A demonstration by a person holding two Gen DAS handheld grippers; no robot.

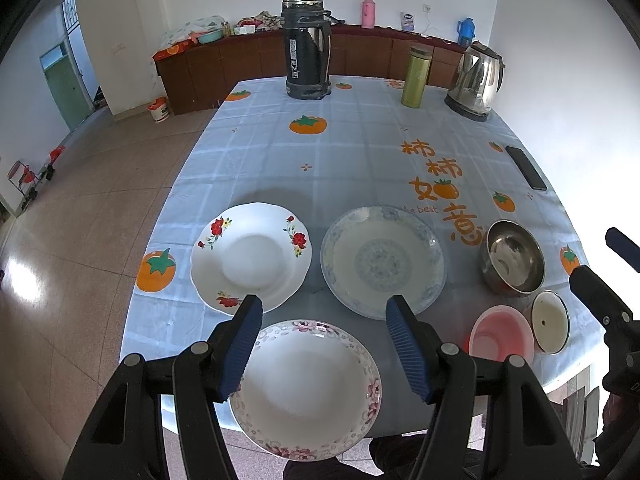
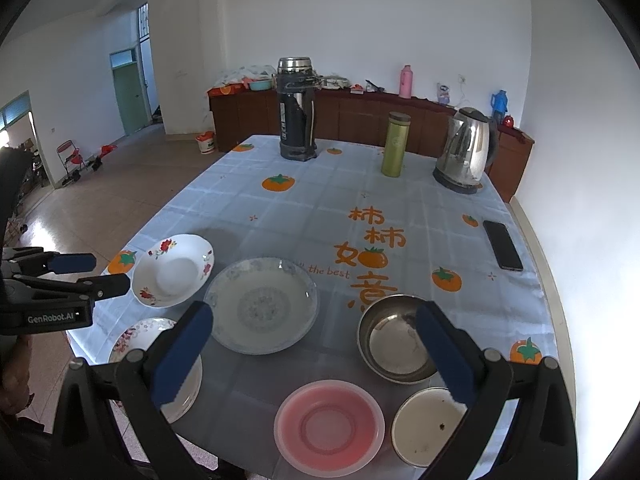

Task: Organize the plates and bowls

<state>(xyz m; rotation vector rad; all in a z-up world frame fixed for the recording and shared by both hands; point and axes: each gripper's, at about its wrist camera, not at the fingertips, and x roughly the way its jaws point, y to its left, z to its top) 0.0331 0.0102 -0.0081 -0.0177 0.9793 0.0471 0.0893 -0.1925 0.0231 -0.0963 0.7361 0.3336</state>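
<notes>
Three plates lie at the table's near left: a red-flower plate (image 1: 251,257) (image 2: 173,270), a blue-patterned plate (image 1: 383,261) (image 2: 262,305), and a pink-rimmed plate (image 1: 306,390) (image 2: 136,338) at the front edge. To the right sit a steel bowl (image 1: 513,257) (image 2: 396,338), a pink plastic bowl (image 1: 502,333) (image 2: 329,426) and a small white-lined bowl (image 1: 550,322) (image 2: 428,426). My left gripper (image 1: 322,346) (image 2: 94,274) hovers open above the pink-rimmed plate. My right gripper (image 2: 316,356) (image 1: 600,264) hangs open over the bowls, holding nothing.
On the persimmon-print tablecloth (image 1: 352,148) the far end carries a black thermos (image 1: 306,46), a green flask (image 1: 416,76) and a steel kettle (image 1: 476,80). A black phone (image 1: 526,168) lies near the right edge. A wall stands close on the right; tiled floor on the left.
</notes>
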